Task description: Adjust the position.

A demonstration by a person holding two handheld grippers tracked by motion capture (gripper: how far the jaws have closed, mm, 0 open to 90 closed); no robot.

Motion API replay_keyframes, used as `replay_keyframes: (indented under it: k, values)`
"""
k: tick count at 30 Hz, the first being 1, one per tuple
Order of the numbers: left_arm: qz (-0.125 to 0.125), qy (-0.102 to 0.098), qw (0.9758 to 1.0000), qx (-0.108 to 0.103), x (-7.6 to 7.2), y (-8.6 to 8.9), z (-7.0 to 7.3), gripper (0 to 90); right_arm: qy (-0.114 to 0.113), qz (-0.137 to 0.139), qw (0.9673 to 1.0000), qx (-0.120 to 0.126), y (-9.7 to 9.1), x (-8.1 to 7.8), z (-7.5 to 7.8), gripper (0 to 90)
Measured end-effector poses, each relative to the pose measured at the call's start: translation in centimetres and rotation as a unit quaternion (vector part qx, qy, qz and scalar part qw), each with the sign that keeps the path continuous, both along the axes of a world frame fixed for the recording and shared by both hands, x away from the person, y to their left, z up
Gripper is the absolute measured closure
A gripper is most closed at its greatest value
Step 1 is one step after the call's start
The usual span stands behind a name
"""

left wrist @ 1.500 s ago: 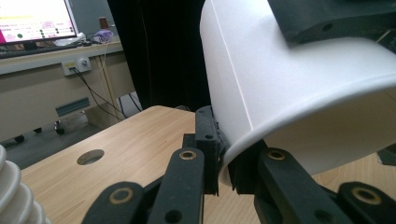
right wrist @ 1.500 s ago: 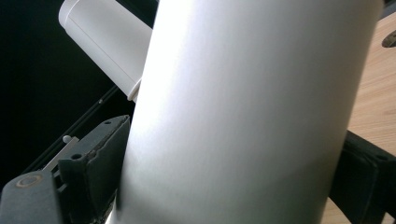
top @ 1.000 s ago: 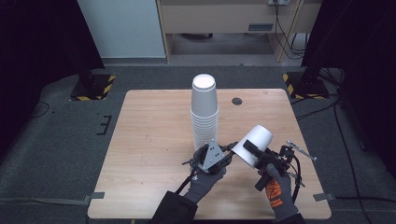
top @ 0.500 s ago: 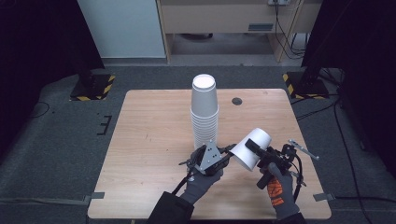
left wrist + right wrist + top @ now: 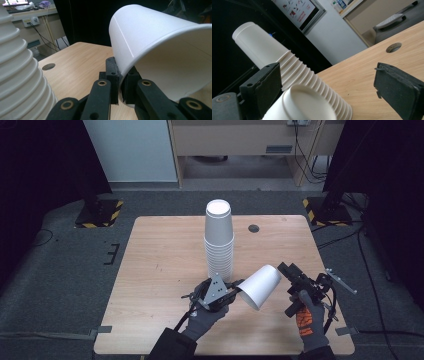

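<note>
A tall stack of white paper cups [image 5: 219,240] stands upside down at the table's middle. My left gripper [image 5: 238,290] is shut on the rim of one white cup [image 5: 260,286], which hangs tilted with its closed end up and to the right. In the left gripper view the jaws [image 5: 120,83] pinch the cup's wall [image 5: 155,50], with the stack [image 5: 20,75] at the left. My right gripper [image 5: 291,287] stands open just right of the cup. In the right gripper view the cup's base [image 5: 304,105] sits low between its spread jaws [image 5: 327,87], touching neither pad, with the stack [image 5: 287,65] behind.
The wooden table [image 5: 160,265] has a small round hole [image 5: 254,228] at the back right of the stack. Dark floor, black stands with striped feet and cables surround the table. Bare wood lies to the left of the stack.
The held cup has shifted left and a little lower with my left gripper. My right gripper has drawn slightly away to the right.
</note>
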State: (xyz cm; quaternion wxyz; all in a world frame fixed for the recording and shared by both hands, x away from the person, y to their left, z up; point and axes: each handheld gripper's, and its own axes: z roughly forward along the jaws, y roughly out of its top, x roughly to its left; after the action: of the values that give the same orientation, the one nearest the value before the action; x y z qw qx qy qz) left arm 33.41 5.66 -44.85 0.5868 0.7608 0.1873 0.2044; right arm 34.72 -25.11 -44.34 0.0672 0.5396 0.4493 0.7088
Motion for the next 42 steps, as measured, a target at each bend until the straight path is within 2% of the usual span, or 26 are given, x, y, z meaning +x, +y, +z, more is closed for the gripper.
replay_keyframes:
  k: [5, 9, 11, 14, 15, 19, 21, 26, 32, 34, 36, 37, 42]
  values:
    - [-0.001, 0.007, 1.0000, 0.000, -0.3, 1.2, 0.0, 85.2, -0.003, -0.019, 0.9996, -0.023, -0.7, 0.1, -0.1, 8.7]
    - [0.003, 0.013, 0.9999, -0.007, -0.5, 2.3, 0.1, 85.2, -0.005, -0.027, 0.9981, -0.055, -0.9, 0.2, -0.3, 8.9]
    - [0.005, 0.018, 0.9998, -0.012, -0.5, 2.8, 0.0, 85.2, -0.003, -0.032, 0.9966, -0.076, -1.1, 0.3, -0.4, 9.0]
    - [0.009, 0.022, 0.9996, -0.012, -0.5, 3.5, 0.0, 85.2, -0.005, -0.043, 0.9921, -0.117, -1.2, 0.3, -0.6, 9.4]
    - [0.009, 0.024, 0.9996, -0.015, -0.6, 3.6, 0.0, 85.2, -0.007, -0.048, 0.9913, -0.123, -1.3, 0.3, -0.8, 9.7]
    - [0.010, 0.026, 0.9995, -0.015, -0.6, 4.1, 0.0, 85.2, 0.011, -0.057, 0.9877, -0.145, -2.0, 0.6, -1.6, 9.7]
    - [0.012, 0.027, 0.9994, -0.015, -0.7, 4.6, 0.1, 85.2, 0.019, -0.065, 0.9838, -0.166, -2.4, 0.6, -2.0, 9.6]
    - [0.013, 0.031, 0.9993, -0.017, -0.8, 4.9, 0.1, 85.3, 0.020, -0.076, 0.9746, -0.210, -2.6, 0.7, -2.3, 9.4]
    - [0.010, 0.034, 0.9993, -0.011, -1.1, 5.3, 0.0, 85.3, 0.016, -0.078, 0.9669, -0.243, -2.4, 0.8, -2.4, 9.5]
    - [0.010, 0.039, 0.9991, -0.009, -1.3, 5.7, -0.1, 85.3, 0.016, -0.078, 0.9650, -0.250, -2.3, 0.8, -2.5, 9.6]
    - [0.008, 0.048, 0.9988, -0.008, -1.4, 6.0, -0.2, 85.4, 0.016, -0.077, 0.9611, -0.265, -2.1, 0.8, -2.5, 9.6]
    - [0.009, 0.050, 0.9987, -0.007, -1.4, 6.2, -0.3, 85.4, 0.016, -0.076, 0.9579, -0.276, -2.0, 0.9, -2.6, 9.6]
    - [0.015, 0.068, 0.9976, -0.003, -1.2, 7.2, -0.3, 85.3, 0.021, -0.067, 0.9492, -0.307, -1.6, 1.0, -2.9, 9.6]
